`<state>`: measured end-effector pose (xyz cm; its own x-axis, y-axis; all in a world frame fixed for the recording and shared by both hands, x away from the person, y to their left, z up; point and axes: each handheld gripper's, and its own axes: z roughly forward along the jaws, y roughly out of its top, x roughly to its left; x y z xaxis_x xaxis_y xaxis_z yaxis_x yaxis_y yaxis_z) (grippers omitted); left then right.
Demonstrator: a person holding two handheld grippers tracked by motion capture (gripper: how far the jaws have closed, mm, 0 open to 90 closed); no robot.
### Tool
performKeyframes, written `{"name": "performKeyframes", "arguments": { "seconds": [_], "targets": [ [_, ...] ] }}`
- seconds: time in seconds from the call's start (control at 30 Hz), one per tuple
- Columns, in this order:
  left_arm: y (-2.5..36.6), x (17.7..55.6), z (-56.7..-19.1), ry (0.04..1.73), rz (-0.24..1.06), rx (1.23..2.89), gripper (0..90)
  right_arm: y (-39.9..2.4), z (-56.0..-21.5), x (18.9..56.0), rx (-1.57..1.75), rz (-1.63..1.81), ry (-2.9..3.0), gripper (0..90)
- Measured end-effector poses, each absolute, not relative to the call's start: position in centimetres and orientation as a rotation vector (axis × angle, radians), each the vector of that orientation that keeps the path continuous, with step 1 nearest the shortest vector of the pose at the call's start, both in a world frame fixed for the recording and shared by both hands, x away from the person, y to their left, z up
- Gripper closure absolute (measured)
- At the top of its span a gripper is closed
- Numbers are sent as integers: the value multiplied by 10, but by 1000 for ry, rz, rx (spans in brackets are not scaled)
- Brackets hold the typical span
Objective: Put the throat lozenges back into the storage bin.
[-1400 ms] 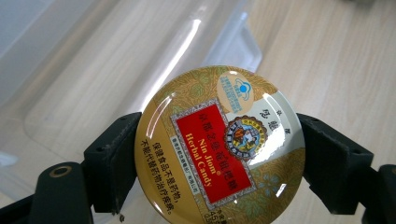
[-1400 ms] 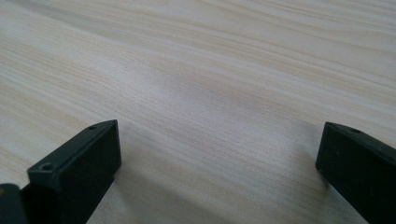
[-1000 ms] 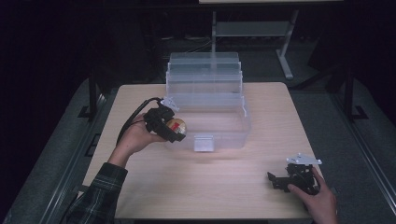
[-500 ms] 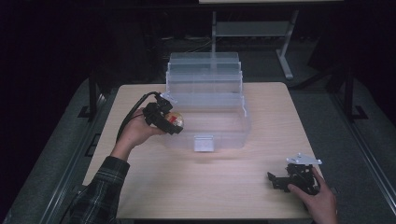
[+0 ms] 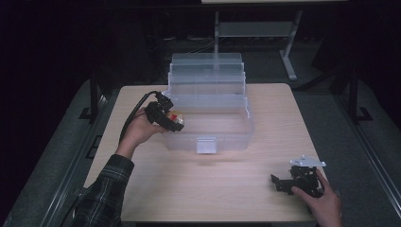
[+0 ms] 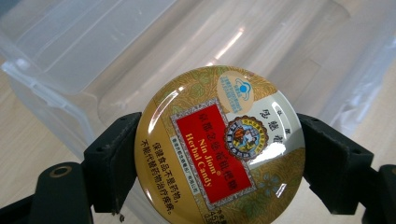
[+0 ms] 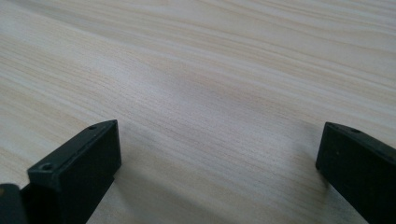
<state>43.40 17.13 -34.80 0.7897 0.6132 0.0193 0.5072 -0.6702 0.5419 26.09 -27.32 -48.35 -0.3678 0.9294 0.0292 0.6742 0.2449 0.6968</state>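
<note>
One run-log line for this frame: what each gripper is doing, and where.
left gripper: shut on candy tin, at clear box left rim | right gripper: open, resting low on table, near right corner

A plaid sleeve (image 5: 101, 189) covers the left forearm; both grippers, left (image 5: 176, 121) and right (image 5: 276, 182), are black, the right topped by a grey three-cornered plate (image 5: 308, 162).

Rectangular light-wood-grain tabletop (image 5: 265, 109), pale and evenly lit; dark grey floor (image 5: 340, 123) surrounding it on all sides; black metal frame posts (image 5: 93, 94) standing beside the table's left and right edges; pale grey metal stand with a horizontal shelf and angled legs (image 5: 288, 52) beyond the far edge; background past it in near darkness, walls indistinguishable.
</note>
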Motion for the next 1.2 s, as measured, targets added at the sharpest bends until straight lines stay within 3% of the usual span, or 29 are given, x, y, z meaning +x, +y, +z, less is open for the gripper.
{"name": "performKeyframes", "arguments": {
  "seconds": [1.2],
  "targets": [
    [176, 440, -352, 838, 263, 2452, 176, -273, -484, 261, 1467, 891, 2133, 0]
  ]
}}
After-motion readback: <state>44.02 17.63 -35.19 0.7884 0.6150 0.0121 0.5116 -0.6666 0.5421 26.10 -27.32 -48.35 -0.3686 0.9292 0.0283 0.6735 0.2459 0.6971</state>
